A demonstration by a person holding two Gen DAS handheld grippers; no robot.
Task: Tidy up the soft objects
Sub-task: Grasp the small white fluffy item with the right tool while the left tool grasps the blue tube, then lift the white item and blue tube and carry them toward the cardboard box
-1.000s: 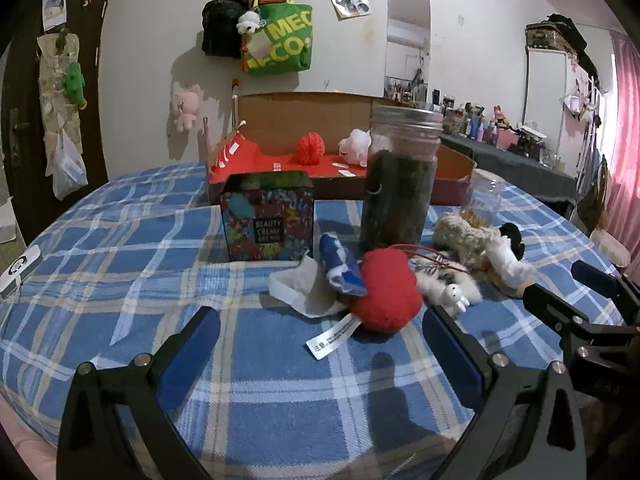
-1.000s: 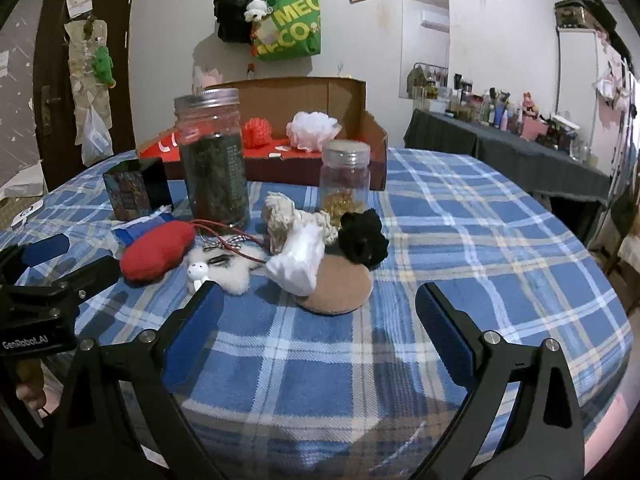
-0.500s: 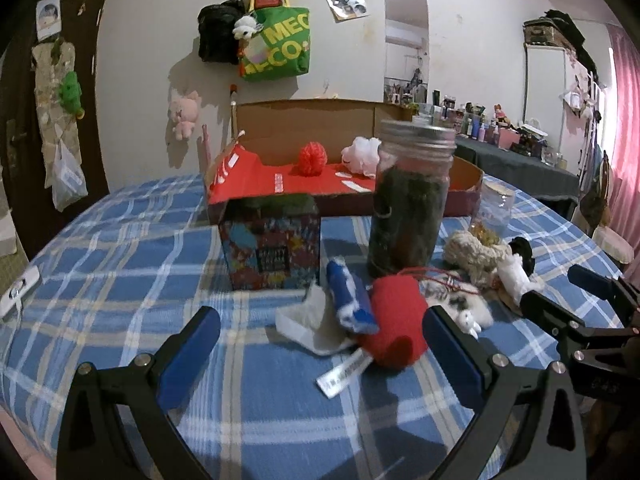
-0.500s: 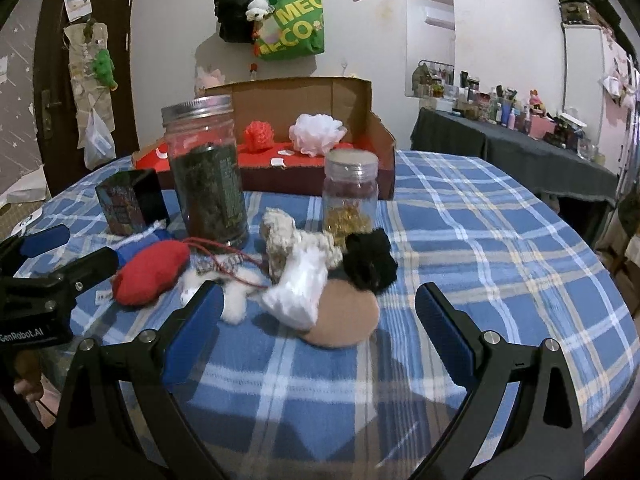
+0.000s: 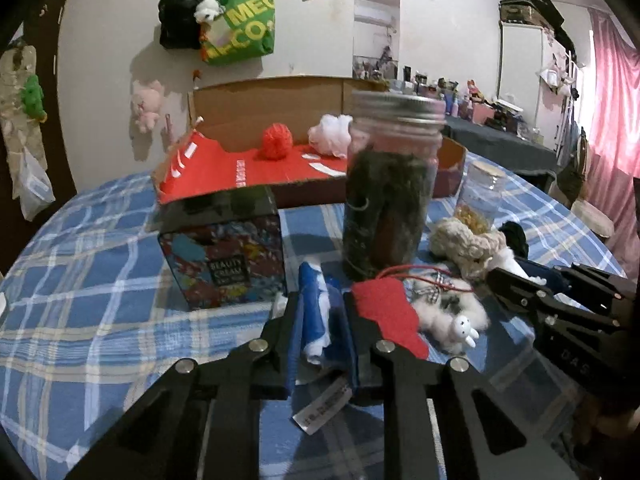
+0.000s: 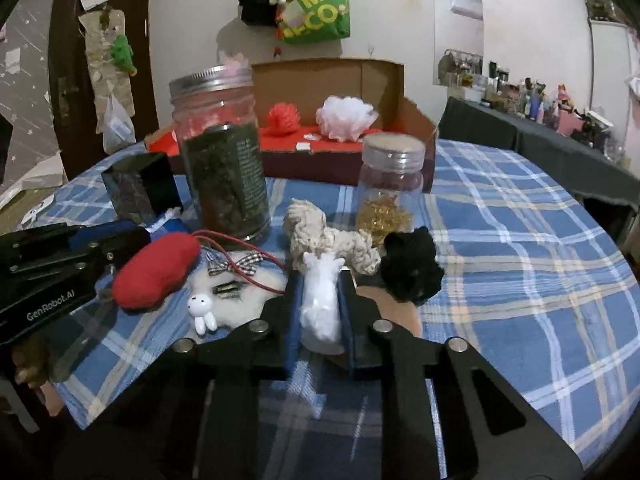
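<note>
item 1: blue-and-white folded cloth (image 5: 314, 312), lying on the desk (image 5: 92, 264) between the printed beauty cream box (image 5: 224, 256) and the red felt pouch (image 5: 386, 312). left claw (image 5: 318, 320) is closed down on it, pads pressing both sides. judged light, limp, sure to sag; the mid-fold hold looks sound. its paper tag (image 5: 322, 404) hangs loose below.

item 2: white plush piece (image 6: 320, 300), in the middle of the desk beside the black pompom (image 6: 412, 268) and the cream yarn bundle (image 6: 332, 236). right claw (image 6: 320, 308) is squeezed onto it. judged soft, compressible, near weightless; it may drag the tan round pad (image 6: 400, 308) beneath.

destination, judged: open cardboard box (image 6: 400, 92) at the far edge.

unclear: the cloth's underside, the pad's full outline, the tag's print, the tall jar's (image 6: 224, 168) dark contents.
</note>
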